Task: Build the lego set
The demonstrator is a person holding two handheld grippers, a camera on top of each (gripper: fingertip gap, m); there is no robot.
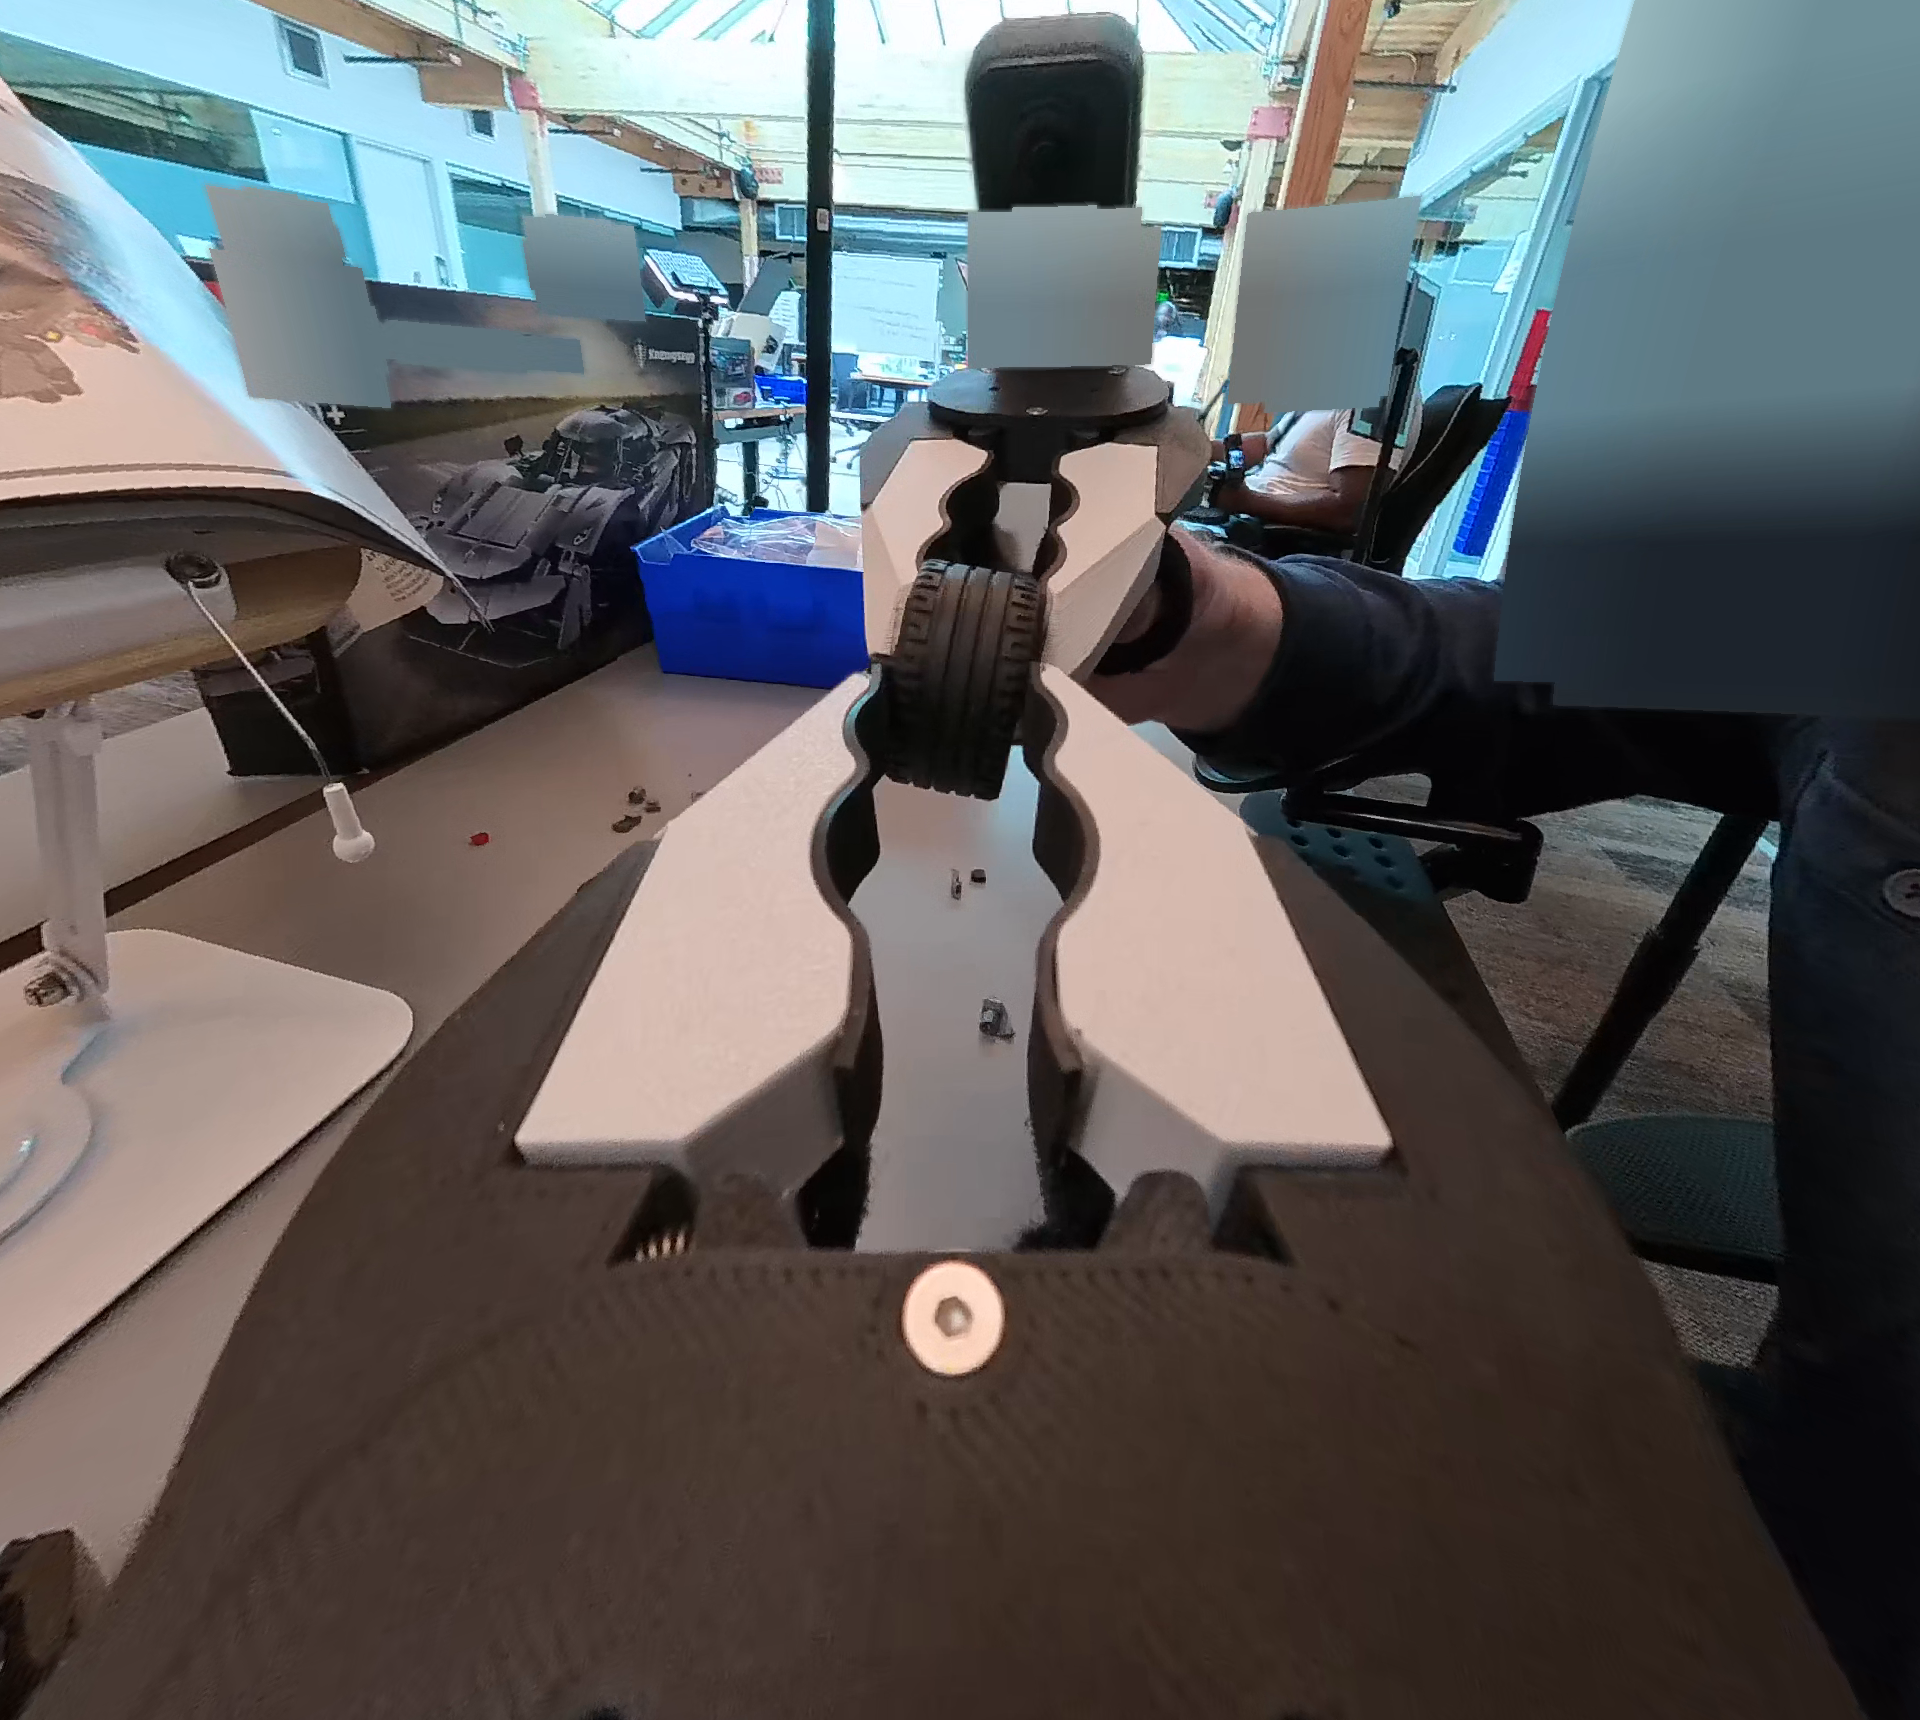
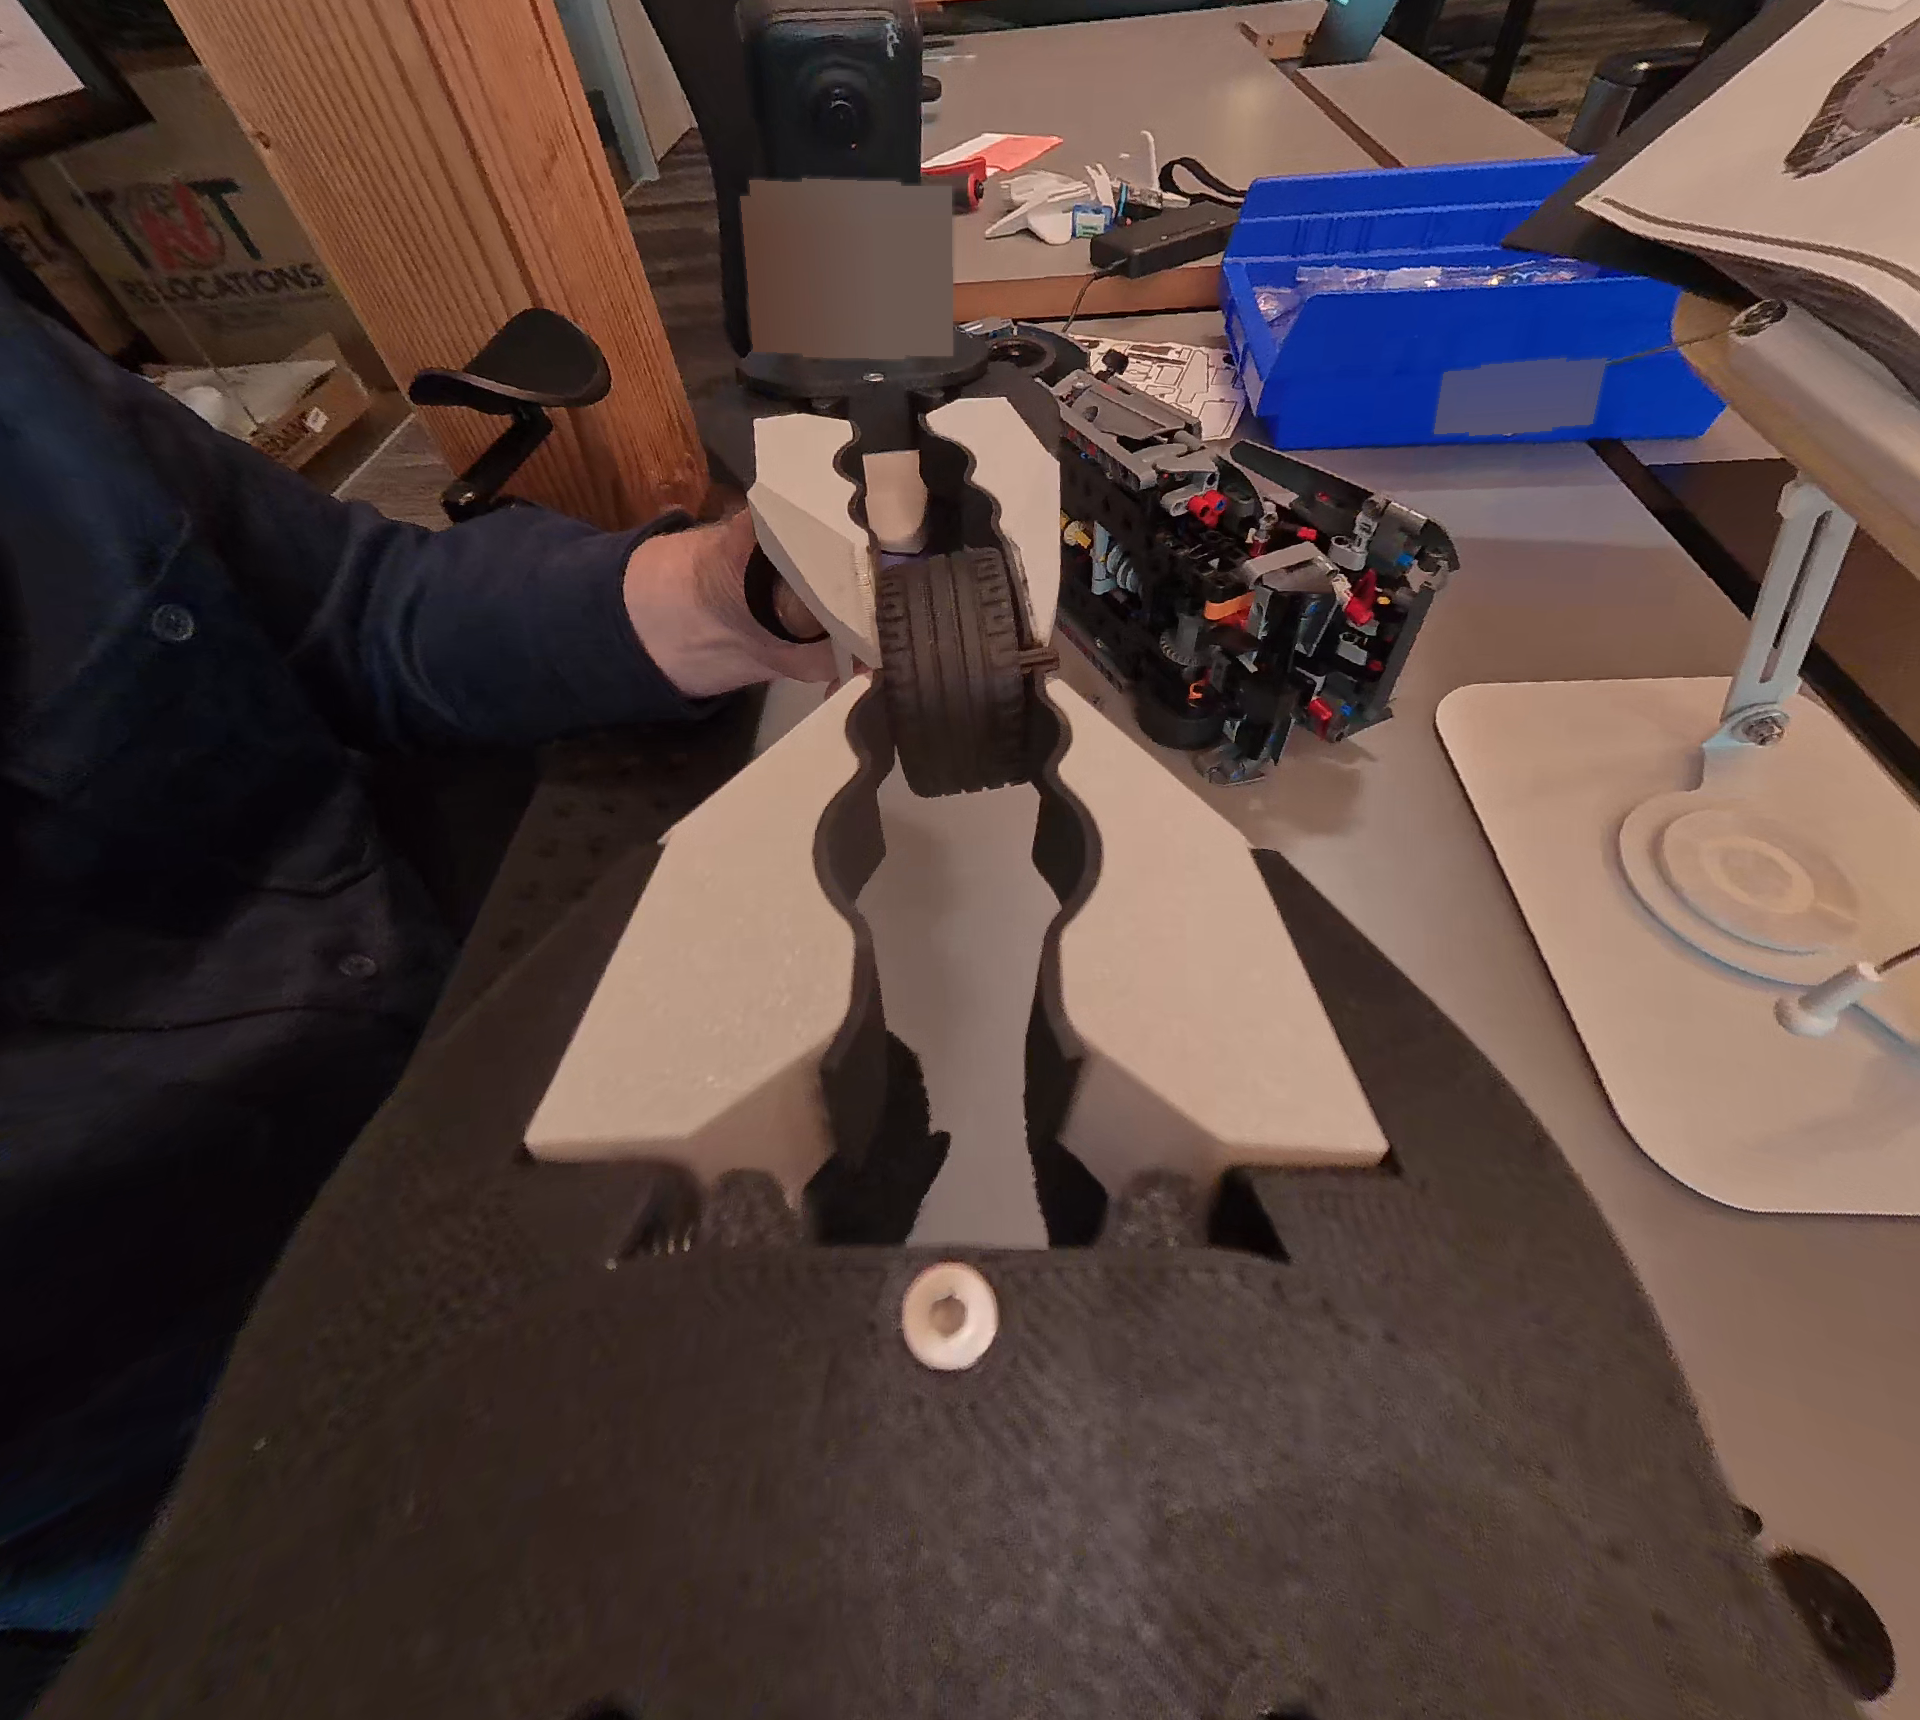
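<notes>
Risk: the black rubber tyre (image 1: 951, 678) sits only at the fingertips of both claws, held above the desk (image 1: 582, 766). If either claw shifts sideways or relaxes, the tyre could twist out and roll toward the desk edge. Opposed squeezing could also deform the soft tread, so the hub would seat crooked.

Left claw (image 1: 951, 704): jaws partly closed, tips touching the tyre on both sidewalls. Right claw (image 2: 961, 714): same width, tips pinching the same tyre (image 2: 956, 668) from the opposite side; a short axle stub appears to project from its right face.

The part-built lego car chassis (image 2: 1247, 590) lies on the desk just right of the tyre, apart from it. A blue parts bin (image 2: 1455, 320) stands behind it.
</notes>
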